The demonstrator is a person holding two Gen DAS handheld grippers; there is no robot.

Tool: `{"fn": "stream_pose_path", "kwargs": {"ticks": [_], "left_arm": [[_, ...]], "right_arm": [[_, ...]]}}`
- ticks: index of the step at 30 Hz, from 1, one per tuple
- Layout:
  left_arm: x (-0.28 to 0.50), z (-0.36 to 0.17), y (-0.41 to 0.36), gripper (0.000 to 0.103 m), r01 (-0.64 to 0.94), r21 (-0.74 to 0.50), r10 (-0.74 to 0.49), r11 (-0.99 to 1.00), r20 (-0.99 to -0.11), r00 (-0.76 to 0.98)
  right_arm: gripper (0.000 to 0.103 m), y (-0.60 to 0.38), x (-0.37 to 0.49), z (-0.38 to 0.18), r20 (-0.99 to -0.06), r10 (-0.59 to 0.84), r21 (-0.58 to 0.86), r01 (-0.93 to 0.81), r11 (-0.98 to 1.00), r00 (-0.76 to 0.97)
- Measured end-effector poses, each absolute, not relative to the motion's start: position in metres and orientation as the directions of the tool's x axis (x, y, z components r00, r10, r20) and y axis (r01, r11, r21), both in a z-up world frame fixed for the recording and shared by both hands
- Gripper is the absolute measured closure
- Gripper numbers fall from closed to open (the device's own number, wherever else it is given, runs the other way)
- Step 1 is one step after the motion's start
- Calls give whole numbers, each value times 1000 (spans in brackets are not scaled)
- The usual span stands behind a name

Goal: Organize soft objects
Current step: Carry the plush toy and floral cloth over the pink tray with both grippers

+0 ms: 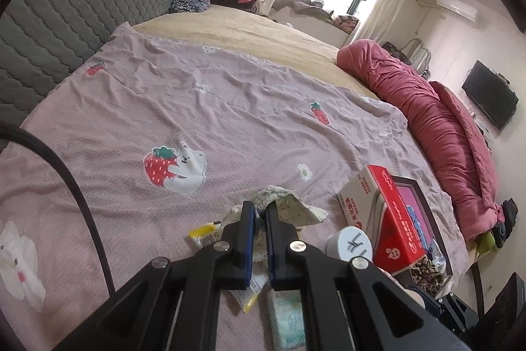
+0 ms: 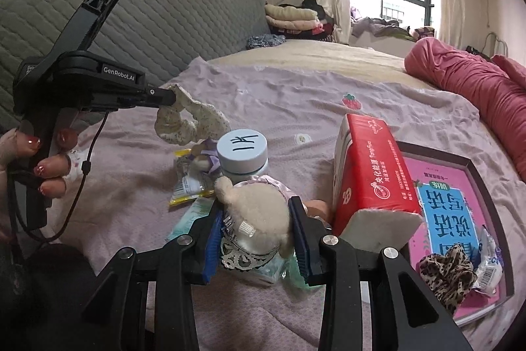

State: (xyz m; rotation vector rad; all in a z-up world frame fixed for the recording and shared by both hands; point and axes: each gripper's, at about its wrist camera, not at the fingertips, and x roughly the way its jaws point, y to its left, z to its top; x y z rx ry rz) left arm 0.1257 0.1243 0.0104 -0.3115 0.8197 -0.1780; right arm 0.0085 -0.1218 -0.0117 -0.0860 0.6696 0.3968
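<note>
My left gripper (image 1: pixel 259 208) is shut on a cream floral scrunchie (image 1: pixel 289 206) and holds it above the pink bedspread; it also shows in the right wrist view (image 2: pixel 172 96) with the scrunchie (image 2: pixel 194 124) hanging from its tips. My right gripper (image 2: pixel 256 213) is shut on a beige plush doll (image 2: pixel 259 209) in a lilac dress, just above a tissue pack (image 2: pixel 194 213). A leopard-print scrunchie (image 2: pixel 447 275) lies on the pink book in the tray at the right.
A red and white tissue box (image 2: pixel 371 173) stands beside a framed tray (image 2: pixel 493 186) with a pink book. A pale blue capped jar (image 2: pixel 242 150) and yellow snack packets (image 2: pixel 187 183) lie nearby. A rolled red quilt (image 2: pixel 470 87) lies at the right, a grey headboard (image 2: pixel 164 22) behind.
</note>
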Motion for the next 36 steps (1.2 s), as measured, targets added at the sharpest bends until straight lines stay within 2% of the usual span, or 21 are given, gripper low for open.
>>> {"fn": "stream_pose_path", "kwargs": {"ticks": [20, 29, 36], "left_arm": [[68, 70, 91, 96, 88, -272, -248, 958, -635, 732], [64, 91, 46, 96, 157, -244, -277, 957, -613, 740], [72, 88, 1, 96, 215, -228, -312, 950, -630, 711]], "right_arm": [[65, -161, -11, 25, -516, 287, 80, -287, 954, 807], [65, -191, -16, 41, -463, 227, 86, -212, 974, 857], [65, -220, -11, 43, -450, 181, 130, -137, 982, 875]]}}
